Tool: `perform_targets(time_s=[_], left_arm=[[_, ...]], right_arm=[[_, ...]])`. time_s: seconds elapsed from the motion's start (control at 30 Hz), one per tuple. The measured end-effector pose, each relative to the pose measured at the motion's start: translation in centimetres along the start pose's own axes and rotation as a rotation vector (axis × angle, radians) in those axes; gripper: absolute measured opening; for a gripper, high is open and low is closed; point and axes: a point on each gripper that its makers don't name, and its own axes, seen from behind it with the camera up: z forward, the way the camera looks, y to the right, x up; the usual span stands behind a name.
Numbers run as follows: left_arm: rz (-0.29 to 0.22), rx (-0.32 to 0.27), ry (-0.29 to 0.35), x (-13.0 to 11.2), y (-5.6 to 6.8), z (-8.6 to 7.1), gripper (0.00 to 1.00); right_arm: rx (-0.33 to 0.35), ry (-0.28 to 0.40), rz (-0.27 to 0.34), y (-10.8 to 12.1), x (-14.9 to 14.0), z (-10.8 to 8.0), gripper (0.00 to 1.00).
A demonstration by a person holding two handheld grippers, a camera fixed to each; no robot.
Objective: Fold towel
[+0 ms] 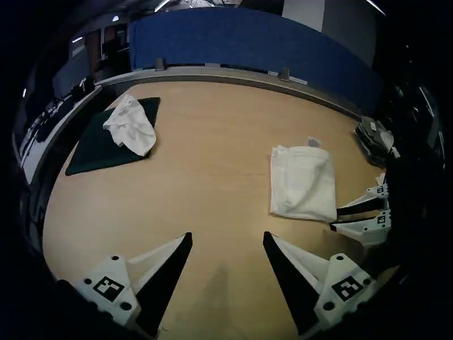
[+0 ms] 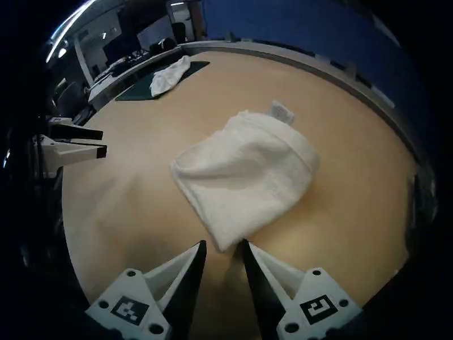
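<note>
A folded white towel (image 1: 300, 181) (image 2: 249, 175) lies flat on the wooden table (image 1: 215, 164), a small tag at its far edge. My right gripper (image 2: 223, 243) (image 1: 335, 219) is open, its fingers set narrowly apart at the towel's near corner. That corner lies just between the tips, and neither finger visibly presses on it. My left gripper (image 1: 226, 235) (image 2: 103, 143) stands wide open over bare table to the left of the towel, holding nothing.
A second white towel (image 1: 131, 124) (image 2: 169, 75) lies crumpled on a dark green mat (image 1: 99, 150) at the table's far left. A blue partition (image 1: 249, 45) runs behind the table's curved far edge. Dark items (image 1: 371, 139) sit at the right edge.
</note>
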Motion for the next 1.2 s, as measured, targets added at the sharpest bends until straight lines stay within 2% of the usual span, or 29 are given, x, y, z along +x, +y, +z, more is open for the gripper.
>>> perform_targets(time_s=[0.07,0.1,0.3,0.4,1.2], left_arm=[[0.002,0.000,0.000,0.04,0.05,0.00,0.93],[0.003,0.000,0.000,0.06,0.07,0.00,0.93],[0.003,-0.001,0.000,0.11,0.04,0.06,0.93],[0.004,-0.001,-0.001,0.12,0.05,0.09,0.93],[0.006,0.007,0.004,0.17,-0.42,-0.30,0.93]], right_arm=[[-0.025,0.003,0.012,0.36,-0.03,0.10,0.20],[-0.036,0.004,0.017,0.53,-0.05,0.14,0.17],[-0.027,0.012,0.076,0.18,-0.03,0.24,0.09],[-0.033,0.023,0.085,0.21,0.06,0.29,0.06],[-0.034,0.049,0.071,-0.03,0.69,-0.31,0.04]])
